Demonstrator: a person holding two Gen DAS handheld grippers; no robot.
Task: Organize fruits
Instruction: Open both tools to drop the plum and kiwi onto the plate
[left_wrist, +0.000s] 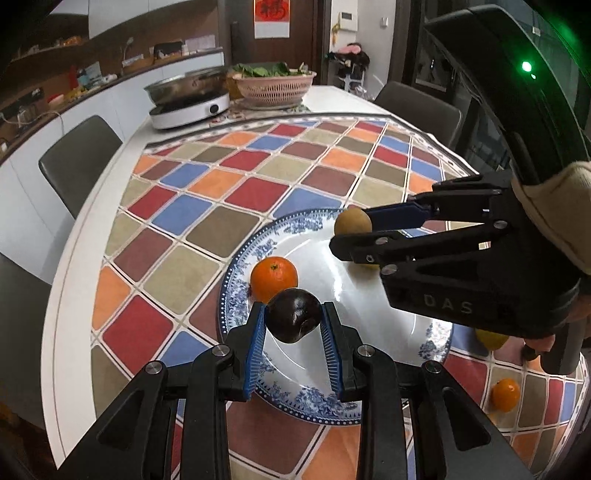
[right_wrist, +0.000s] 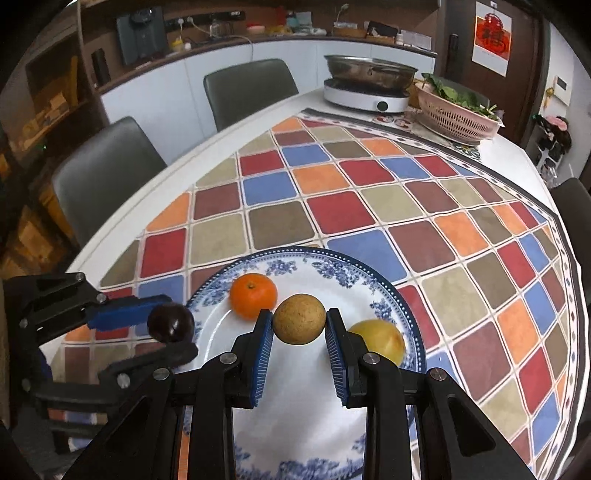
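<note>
A blue-and-white plate (left_wrist: 236, 266) (right_wrist: 384, 291) lies on the checked tablecloth. An orange mandarin (left_wrist: 273, 278) (right_wrist: 253, 294) sits on its left part, and a yellow fruit (right_wrist: 380, 341) on its right part. My left gripper (left_wrist: 293, 322) (right_wrist: 170, 330) is shut on a dark purple round fruit (left_wrist: 293, 320) (right_wrist: 170, 322) above the plate's near-left edge. My right gripper (right_wrist: 299, 325) (left_wrist: 352, 230) is shut on a brownish-tan round fruit (right_wrist: 299, 324) (left_wrist: 352, 220) above the plate.
Off the plate to the right lie another mandarin (left_wrist: 505, 394) and a yellow fruit (left_wrist: 491, 338), partly hidden. At the table's far end stand an induction cooker with a steel pot (left_wrist: 188, 96) (right_wrist: 369, 85) and a pink basket of greens (left_wrist: 275, 85) (right_wrist: 456, 110). Grey chairs (right_wrist: 103, 173) surround the table.
</note>
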